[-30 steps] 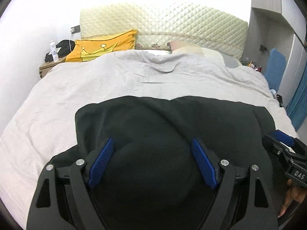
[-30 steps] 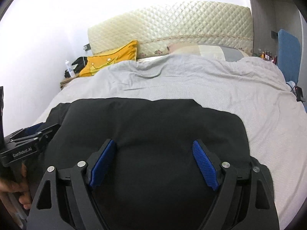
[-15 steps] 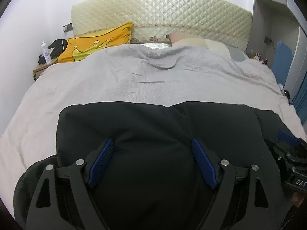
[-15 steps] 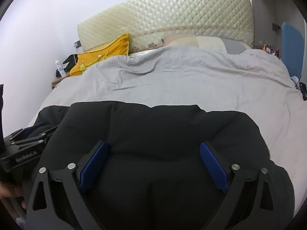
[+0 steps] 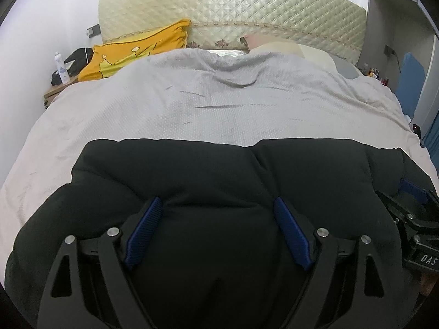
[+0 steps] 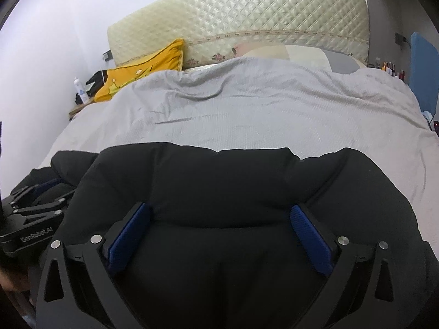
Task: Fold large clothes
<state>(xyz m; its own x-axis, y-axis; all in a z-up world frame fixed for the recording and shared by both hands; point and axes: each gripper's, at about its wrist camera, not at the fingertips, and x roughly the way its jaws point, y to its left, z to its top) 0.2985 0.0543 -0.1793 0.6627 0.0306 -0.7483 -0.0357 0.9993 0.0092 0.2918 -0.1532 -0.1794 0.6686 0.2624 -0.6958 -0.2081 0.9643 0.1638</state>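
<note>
The puffy black jacket [image 5: 219, 170] bulges between both spread grippers, left gripper [image 5: 216, 233] wide, right gripper [image 6: 219, 235] still opening (contact hidden), its hem cut off.

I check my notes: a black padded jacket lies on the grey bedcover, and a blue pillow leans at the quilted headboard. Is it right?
Not quite: the pillow leaning at the quilted headboard is yellow, as the left wrist view shows. The black padded jacket does lie on the grey bedcover.

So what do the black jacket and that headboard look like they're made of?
Black jacket: looks like matte synthetic shell with padding, judging by its puffy, stitched bulges. Headboard: seems glossy cream padded upholstery, faux leather or satin, given its diamond quilting and sheen.
</note>
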